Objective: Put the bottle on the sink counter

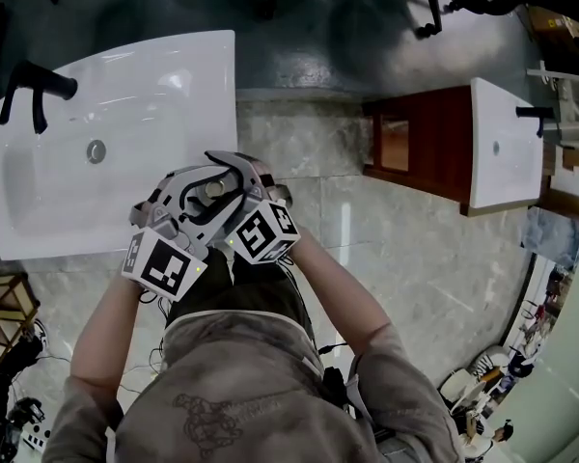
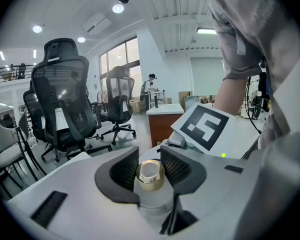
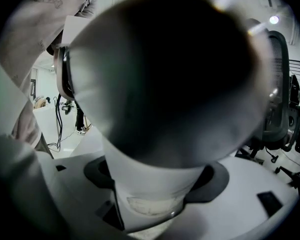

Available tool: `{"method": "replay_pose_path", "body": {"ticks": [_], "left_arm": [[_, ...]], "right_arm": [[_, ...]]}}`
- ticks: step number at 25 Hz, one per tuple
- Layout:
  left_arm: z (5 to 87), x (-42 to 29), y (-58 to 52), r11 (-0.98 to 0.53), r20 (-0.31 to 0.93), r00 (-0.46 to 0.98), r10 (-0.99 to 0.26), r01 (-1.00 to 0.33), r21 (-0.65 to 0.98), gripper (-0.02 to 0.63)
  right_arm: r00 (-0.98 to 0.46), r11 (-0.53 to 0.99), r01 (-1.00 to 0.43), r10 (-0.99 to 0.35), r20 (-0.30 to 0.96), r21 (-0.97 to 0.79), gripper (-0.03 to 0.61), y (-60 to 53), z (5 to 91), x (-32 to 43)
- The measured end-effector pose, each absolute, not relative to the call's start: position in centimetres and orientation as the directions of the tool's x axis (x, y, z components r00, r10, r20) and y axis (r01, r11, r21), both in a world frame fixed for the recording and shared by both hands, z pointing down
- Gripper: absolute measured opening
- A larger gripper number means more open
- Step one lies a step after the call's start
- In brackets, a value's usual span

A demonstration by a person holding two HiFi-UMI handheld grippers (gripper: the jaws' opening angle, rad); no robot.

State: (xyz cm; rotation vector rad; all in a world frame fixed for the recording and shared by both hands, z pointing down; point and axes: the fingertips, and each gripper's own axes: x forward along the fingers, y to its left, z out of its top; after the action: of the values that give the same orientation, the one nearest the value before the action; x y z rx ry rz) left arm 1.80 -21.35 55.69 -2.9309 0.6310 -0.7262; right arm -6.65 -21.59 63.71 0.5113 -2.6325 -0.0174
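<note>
1. Head view: you hold your left tool and right tool pressed close together at the near right corner of the white sink. The bottle is carried between them, cap toward the camera, not yet set on the surface.
2. Left gripper view: the left tool is closed partway, its ribbed black pads bearing on the bottle just below the round gold cap. The body is frosted white and smooth, so it is probably slick.
3. Right gripper view: the right tool clamps the wide white body, which fills the frame. It looks rigid, but you cannot tell glass from plastic, so treat it as breakable. The body is the safer hold.
</note>
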Motion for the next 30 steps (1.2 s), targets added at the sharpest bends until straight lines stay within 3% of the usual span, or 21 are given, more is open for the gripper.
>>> {"method": "replay_pose_path", "body": {"ticks": [30], "left_arm": [[55.5,0.3,-21.4,-0.897,0.469,0.771,-0.431,-0.423,-0.128,0.215]], "right_arm": [[-0.827,0.913,-0.408,-0.370,0.423,0.001,0.345,-20.5,62.6,-3.7]]}}
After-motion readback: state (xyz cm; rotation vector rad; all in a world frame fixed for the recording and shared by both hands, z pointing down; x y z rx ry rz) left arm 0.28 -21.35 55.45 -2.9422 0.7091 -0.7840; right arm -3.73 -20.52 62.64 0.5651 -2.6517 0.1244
